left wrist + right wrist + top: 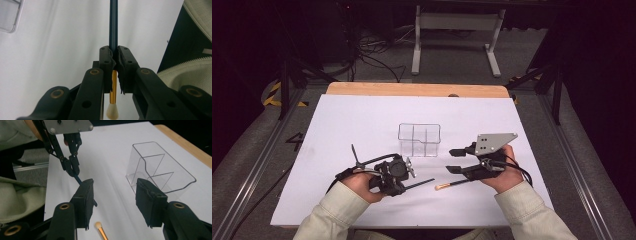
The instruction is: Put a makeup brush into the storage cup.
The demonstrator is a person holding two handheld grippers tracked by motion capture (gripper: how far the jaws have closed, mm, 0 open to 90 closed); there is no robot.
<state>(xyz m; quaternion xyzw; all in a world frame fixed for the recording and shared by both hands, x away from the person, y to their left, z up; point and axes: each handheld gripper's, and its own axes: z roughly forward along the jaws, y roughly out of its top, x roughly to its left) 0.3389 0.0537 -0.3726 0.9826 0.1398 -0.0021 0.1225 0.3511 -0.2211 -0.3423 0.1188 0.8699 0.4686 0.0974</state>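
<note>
My left gripper (404, 185) is shut on a thin dark-blue brush handle (113, 25) that sticks out to the right, low over the white sheet. Its gold ferrule and pale tip (113, 110) sit back between the jaws. In the right gripper view that left gripper (73, 168) pinches the handle at the upper left. A second brush (449, 186) with a gold ferrule and pale tip (98, 226) lies on the sheet. Just above it my right gripper (453, 160) (115, 192) stands open, with nothing between its pads.
A clear plastic organizer with dividers (419, 140) (160, 167) stands at the middle of the white sheet (362, 120), just beyond both grippers. The sheet covers a wooden table whose far edge (417, 89) shows. Dark floor, cables and a stand lie beyond.
</note>
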